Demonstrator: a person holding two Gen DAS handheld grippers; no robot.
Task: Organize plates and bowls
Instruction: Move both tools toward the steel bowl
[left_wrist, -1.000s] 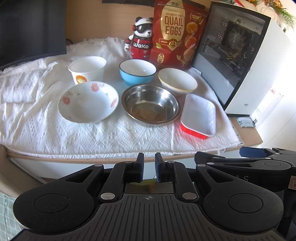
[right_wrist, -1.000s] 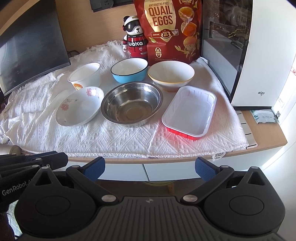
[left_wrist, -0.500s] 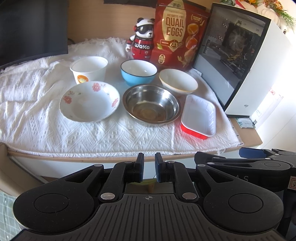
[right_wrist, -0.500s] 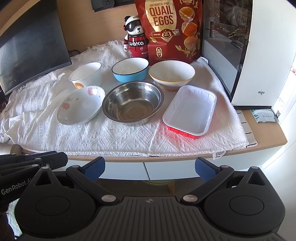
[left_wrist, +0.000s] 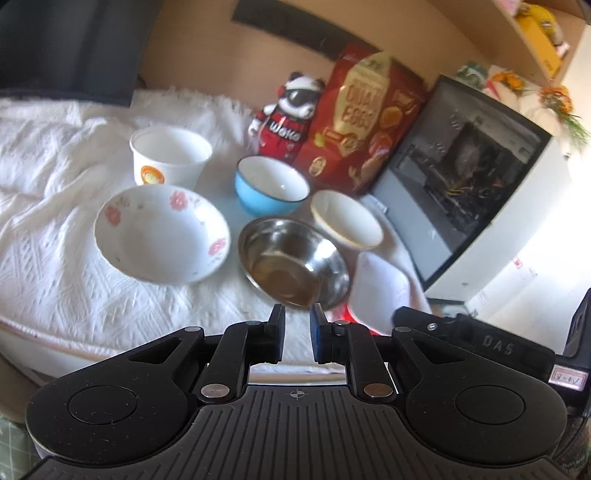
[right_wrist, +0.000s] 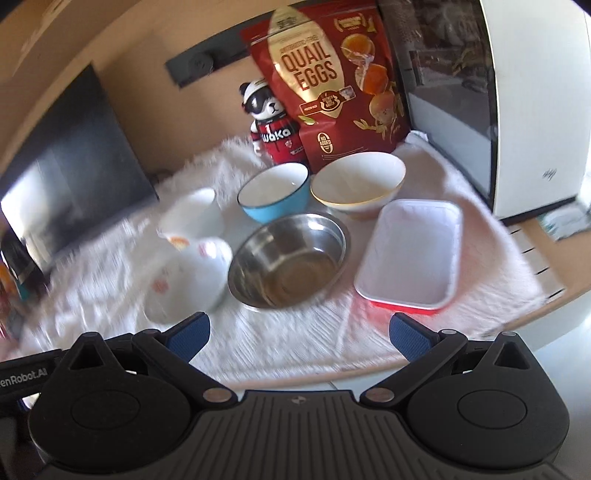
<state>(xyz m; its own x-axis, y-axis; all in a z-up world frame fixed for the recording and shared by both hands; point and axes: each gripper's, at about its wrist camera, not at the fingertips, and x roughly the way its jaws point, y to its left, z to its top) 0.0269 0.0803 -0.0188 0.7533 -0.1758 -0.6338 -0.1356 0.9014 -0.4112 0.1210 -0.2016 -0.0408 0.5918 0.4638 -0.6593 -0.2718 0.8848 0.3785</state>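
Observation:
Several dishes sit on a white cloth. In the left wrist view these are a floral bowl, a steel bowl, a blue bowl, a cream bowl, a white paper tub and a red-sided white tray. My left gripper hovers just short of the steel bowl, jaws nearly together and empty. My right gripper is wide open and empty. It hangs over the cloth's front, before the steel bowl and the tray. The floral bowl is blurred.
A quail-egg bag and a panda figure stand behind the bowls. A white computer case walls off the right side, and a dark monitor stands at the left. The table's front edge runs close below the tray.
Both views have closed in on the dishes and rolled, so the table now looks tilted. The jaws of both grippers look unchanged, and no dish has moved.

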